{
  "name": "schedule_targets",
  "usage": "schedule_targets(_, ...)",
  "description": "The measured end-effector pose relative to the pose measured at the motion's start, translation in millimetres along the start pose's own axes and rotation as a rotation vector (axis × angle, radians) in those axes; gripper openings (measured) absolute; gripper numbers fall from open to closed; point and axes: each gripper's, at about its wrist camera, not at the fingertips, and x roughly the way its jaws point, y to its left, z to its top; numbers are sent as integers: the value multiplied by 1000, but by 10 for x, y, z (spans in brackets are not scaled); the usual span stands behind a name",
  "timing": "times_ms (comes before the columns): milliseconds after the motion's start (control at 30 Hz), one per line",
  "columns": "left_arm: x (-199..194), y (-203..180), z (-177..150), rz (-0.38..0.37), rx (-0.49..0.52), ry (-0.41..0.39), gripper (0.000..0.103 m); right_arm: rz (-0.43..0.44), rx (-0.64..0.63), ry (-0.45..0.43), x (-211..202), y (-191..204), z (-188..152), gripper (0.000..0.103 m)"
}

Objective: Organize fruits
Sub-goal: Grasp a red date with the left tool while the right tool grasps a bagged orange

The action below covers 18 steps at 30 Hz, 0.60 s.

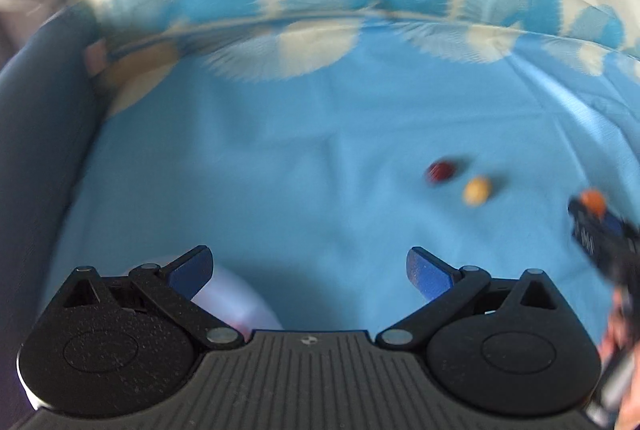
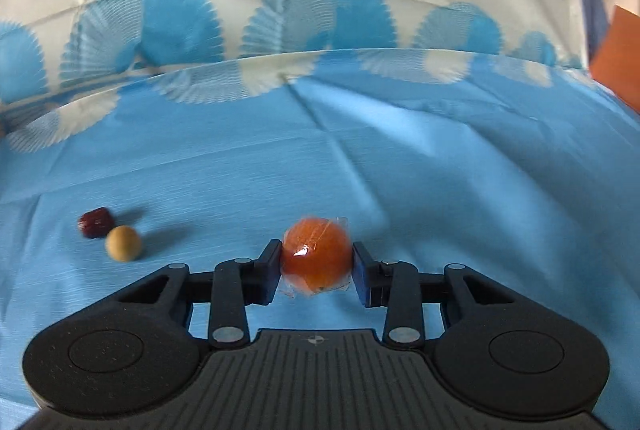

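Observation:
An orange fruit [image 2: 317, 254] in a clear wrapper sits on the blue tablecloth [image 2: 440, 157], with my right gripper [image 2: 316, 268] shut on it, a pad pressing each side. To its left lie a dark red fruit [image 2: 96, 222] and a small tan round fruit [image 2: 123, 243], close together. In the left wrist view the same dark red fruit [image 1: 440, 170] and tan fruit [image 1: 477, 190] lie ahead to the right, and the orange fruit [image 1: 593, 201] shows in the right gripper at the right edge. My left gripper [image 1: 309, 272] is open, with nothing between its fingers.
A pale white rounded object [image 1: 236, 300] lies under the left gripper's left finger, mostly hidden. The cloth's white-and-blue fan border runs along the table's far edge [image 2: 320, 51]. An orange panel [image 2: 618, 53] stands at the far right. A dark blue padded surface [image 1: 36, 149] lines the left side.

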Motion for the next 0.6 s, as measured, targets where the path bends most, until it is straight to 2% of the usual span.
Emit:
schedule_targets(100, 511, -343, 300, -62, 88, 17, 103, -8, 14, -23, 86, -129, -61, 38)
schedule_targets(200, 909, -598, 451, -61, 192, 49, 103, 7, 67, 9, 208, -233, -98, 39)
schedule_targets(300, 1070, -713, 487, -87, 253, 46, 103, 13, 59, 1, 222, -220, -96, 39)
schedule_targets(367, 1103, -774, 495, -114, 286, 31, 96, 14, 59, -3, 224, -221, -95, 39)
schedule_targets(400, 1098, -800, 494, -126, 299, 14, 78, 13, 59, -5, 231, -219, -91, 39)
schedule_targets(433, 1102, -823, 496, -150, 313, 10, 37, 12, 56, -8, 238, -213, -89, 39)
schedule_targets(467, 1103, -835, 505, -207, 316, 24, 25, 11, 52, -10, 238, -211, -86, 39)
schedule_targets(500, 1067, -829, 504, -229, 293, 27, 25, 9, 50, -12, 237, -208, -86, 39)
schedule_targets(600, 840, -784, 402, -198, 270, -27, 25, 3, 48, -22, 230, -205, -82, 39)
